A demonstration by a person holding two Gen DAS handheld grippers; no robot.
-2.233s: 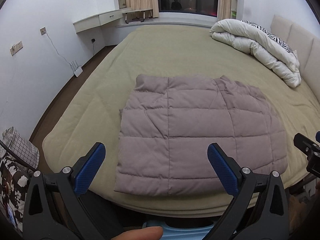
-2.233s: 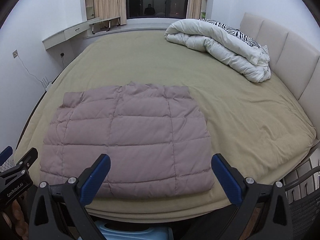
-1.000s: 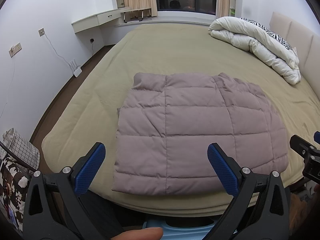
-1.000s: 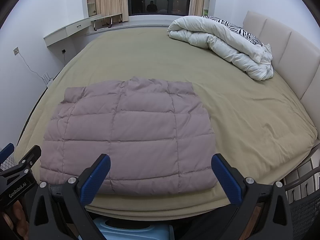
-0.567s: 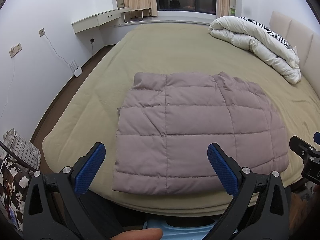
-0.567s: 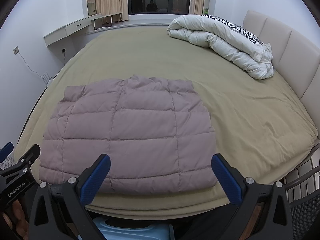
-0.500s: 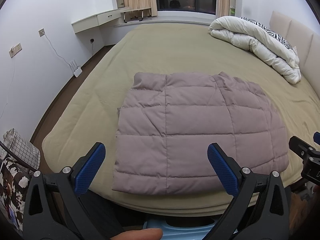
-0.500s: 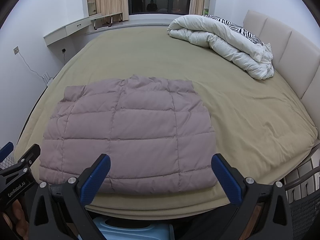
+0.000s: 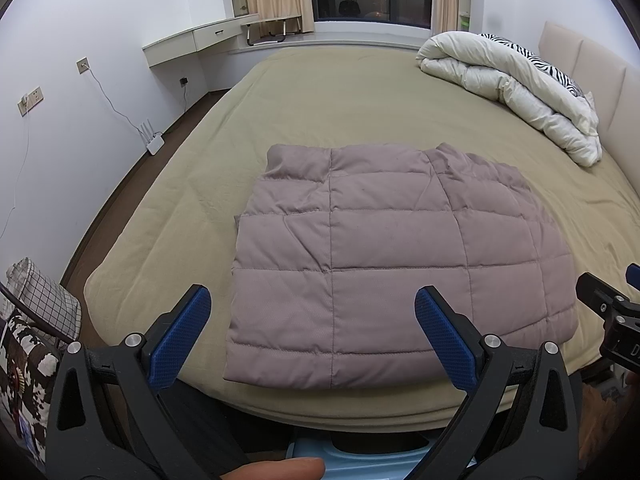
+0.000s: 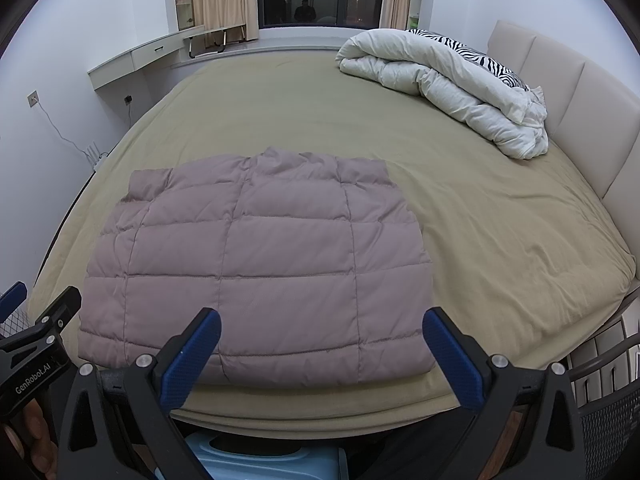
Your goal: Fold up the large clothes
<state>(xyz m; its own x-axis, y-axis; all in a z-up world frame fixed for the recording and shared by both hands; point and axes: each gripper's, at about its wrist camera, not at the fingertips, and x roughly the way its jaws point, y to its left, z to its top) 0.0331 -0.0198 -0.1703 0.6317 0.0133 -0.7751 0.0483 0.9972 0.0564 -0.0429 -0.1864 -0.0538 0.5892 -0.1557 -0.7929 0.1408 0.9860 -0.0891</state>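
Observation:
A mauve quilted down jacket (image 9: pixel 392 264) lies folded flat in a rough rectangle near the front edge of the olive bed (image 9: pixel 360 100); it also shows in the right wrist view (image 10: pixel 256 264). My left gripper (image 9: pixel 312 328) is open and empty, held above the jacket's near edge. My right gripper (image 10: pixel 320 344) is open and empty, also just short of the near edge. Each gripper shows at the side of the other's view, the right gripper (image 9: pixel 608 312) and the left gripper (image 10: pixel 36 344).
A rolled white duvet with a zebra pillow (image 9: pixel 516 84) lies at the bed's far right by the headboard (image 10: pixel 560 92). A wall desk (image 9: pixel 188 42) and window stand behind. A checked bag (image 9: pixel 36 300) sits at left; a blue stool (image 10: pixel 260 464) is below.
Both grippers have drifted slightly, so the jacket sits a touch lower in view. The jacket has not moved and both grippers stay open.

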